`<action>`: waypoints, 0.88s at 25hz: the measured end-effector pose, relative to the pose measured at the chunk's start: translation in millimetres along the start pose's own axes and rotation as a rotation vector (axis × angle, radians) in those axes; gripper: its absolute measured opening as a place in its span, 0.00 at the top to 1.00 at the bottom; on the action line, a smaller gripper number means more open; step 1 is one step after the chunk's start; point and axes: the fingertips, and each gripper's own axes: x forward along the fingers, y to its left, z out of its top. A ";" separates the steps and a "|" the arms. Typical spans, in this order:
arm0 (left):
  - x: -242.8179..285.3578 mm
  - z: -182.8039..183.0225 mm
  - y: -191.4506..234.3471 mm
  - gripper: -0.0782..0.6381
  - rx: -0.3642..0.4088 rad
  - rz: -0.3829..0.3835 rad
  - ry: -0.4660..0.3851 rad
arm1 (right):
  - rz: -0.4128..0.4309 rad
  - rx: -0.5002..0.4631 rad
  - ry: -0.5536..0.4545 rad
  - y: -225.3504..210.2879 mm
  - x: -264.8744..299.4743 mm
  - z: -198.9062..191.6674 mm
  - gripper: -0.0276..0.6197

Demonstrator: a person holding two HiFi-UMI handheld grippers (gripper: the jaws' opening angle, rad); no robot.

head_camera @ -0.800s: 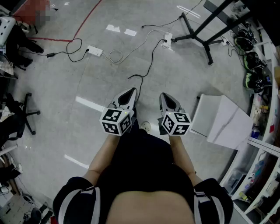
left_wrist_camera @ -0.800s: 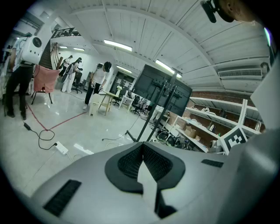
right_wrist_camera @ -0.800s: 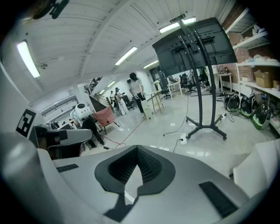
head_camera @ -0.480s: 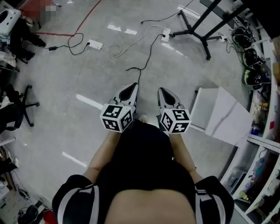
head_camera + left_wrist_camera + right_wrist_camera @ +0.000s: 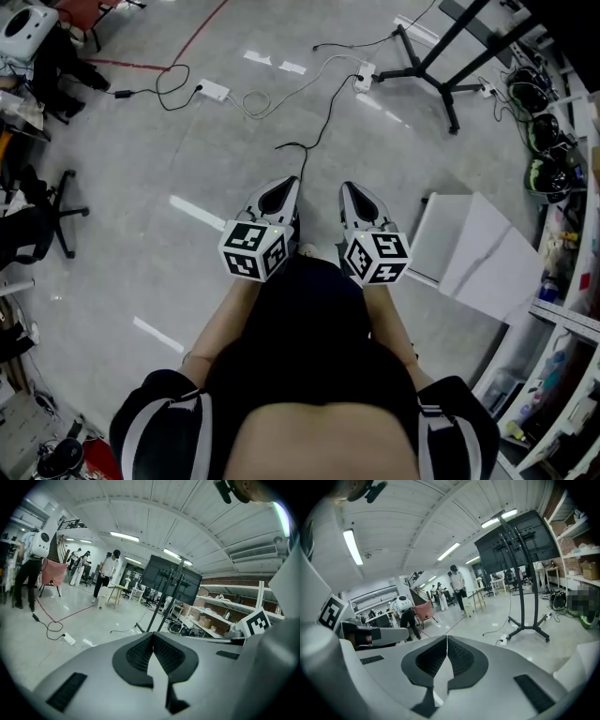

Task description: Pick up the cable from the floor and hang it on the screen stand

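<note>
The left gripper point(image 5: 289, 182) and right gripper point(image 5: 346, 187) are level with each other above the grey floor point(image 5: 141, 272), each with its fingers pressed together on nothing. Their cubes carry only black-and-white square patterns. The black cable point(image 5: 325, 117) lies on the floor at 12 o'clock, just past the left gripper's tips. The screen stand point(image 5: 429, 67) is at 1 o'clock, well apart. Bare floor runs from 10 to 12 o'clock. White boards point(image 5: 478, 258) lie at 3 o'clock and a chair base point(image 5: 58, 225) stands at 9 o'clock.
</note>
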 end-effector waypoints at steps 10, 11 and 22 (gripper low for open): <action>59.0 40.6 20.4 0.88 0.058 -0.028 0.015 | -0.005 0.037 -0.026 -21.0 49.9 39.8 0.92; 66.4 46.7 23.1 0.88 0.062 -0.037 0.014 | -0.009 0.036 -0.029 -23.7 56.9 45.3 0.92; 134.9 103.2 67.2 0.88 0.105 -0.072 0.041 | -0.069 0.049 -0.042 -54.0 133.3 106.1 0.92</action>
